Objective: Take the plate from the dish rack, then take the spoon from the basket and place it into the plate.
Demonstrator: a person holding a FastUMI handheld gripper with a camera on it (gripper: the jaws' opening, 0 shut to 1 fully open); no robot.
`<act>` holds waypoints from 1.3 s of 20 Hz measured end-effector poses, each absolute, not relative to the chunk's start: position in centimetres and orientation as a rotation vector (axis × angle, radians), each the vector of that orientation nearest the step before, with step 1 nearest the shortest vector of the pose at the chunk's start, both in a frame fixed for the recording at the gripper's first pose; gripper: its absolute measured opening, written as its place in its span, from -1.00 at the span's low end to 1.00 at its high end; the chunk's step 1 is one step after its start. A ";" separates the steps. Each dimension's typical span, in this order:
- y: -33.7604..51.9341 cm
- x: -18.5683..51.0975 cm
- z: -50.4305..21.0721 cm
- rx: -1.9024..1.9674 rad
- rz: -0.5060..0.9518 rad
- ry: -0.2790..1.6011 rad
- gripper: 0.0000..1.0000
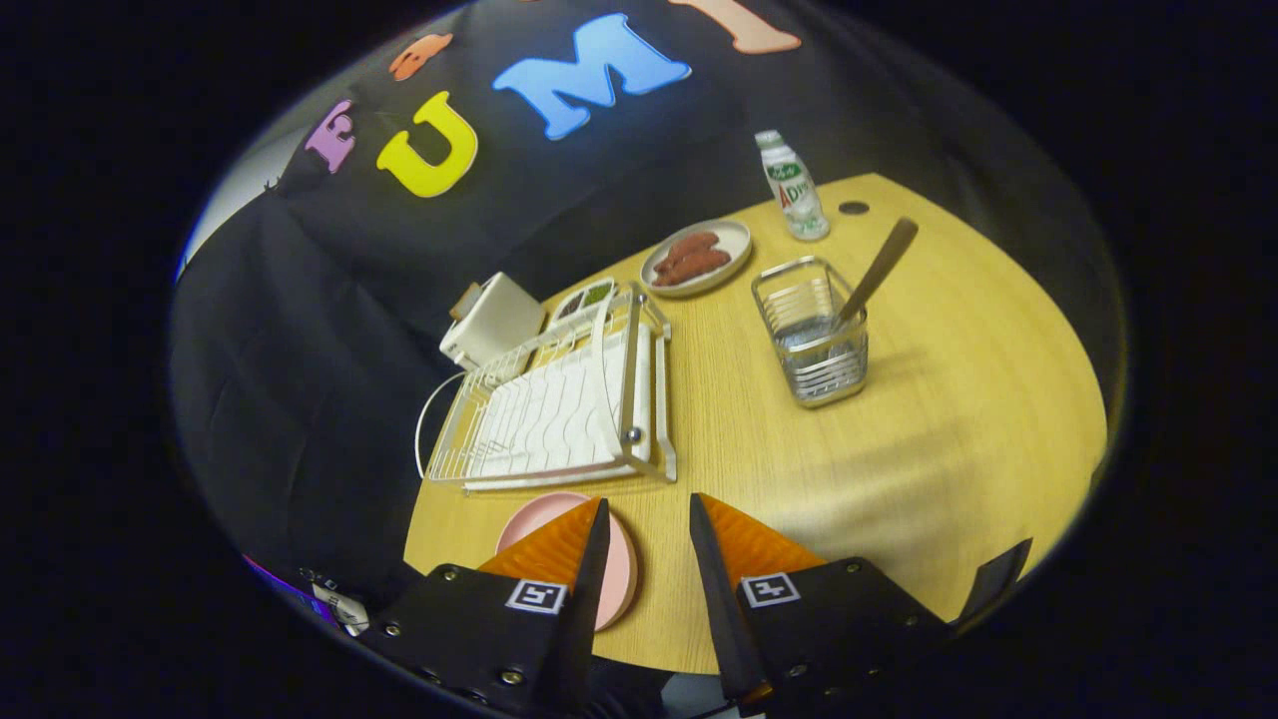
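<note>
Plate [619, 569] out of rack [559, 409], flat on table [899, 449] under left finger. Claw [647, 519] wide, empty. Spoon [877, 268] in basket [814, 335], well ahead. Spoon step left.

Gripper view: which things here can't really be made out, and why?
- Pink plate on the table: one side is covered by the open gripper; its finger lies across it.
- Spoon: its bowl is sunk in the wire basket, blurred behind the wires.
- Small tray behind the dish rack: the rack's frame cuts it off.
- Bottle: its label print is too small to read.
</note>
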State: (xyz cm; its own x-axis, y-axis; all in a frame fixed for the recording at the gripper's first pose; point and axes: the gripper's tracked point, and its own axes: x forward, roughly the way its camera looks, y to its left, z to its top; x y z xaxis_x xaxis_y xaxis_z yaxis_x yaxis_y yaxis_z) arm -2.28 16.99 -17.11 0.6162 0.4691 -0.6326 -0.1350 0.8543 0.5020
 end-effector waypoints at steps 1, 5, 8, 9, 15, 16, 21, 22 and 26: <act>16.2 -1.5 -15.7 0.424 0.346 0.792 -0.01; 12.3 1.9 -11.5 0.361 0.251 0.598 -0.02; 9.4 4.1 -10.0 0.316 0.153 0.489 -0.02; 8.5 4.6 -9.8 0.302 0.125 0.463 -0.02; 4.6 7.2 -10.6 0.284 0.000 0.401 -0.01; 4.1 7.6 -10.9 0.292 -0.015 0.402 -0.01; 1.9 9.4 -13.2 0.354 -0.083 0.417 -0.01; 1.7 9.7 -13.8 0.372 -0.092 0.426 -0.01; 1.3 10.7 -16.0 0.426 -0.117 0.452 -0.02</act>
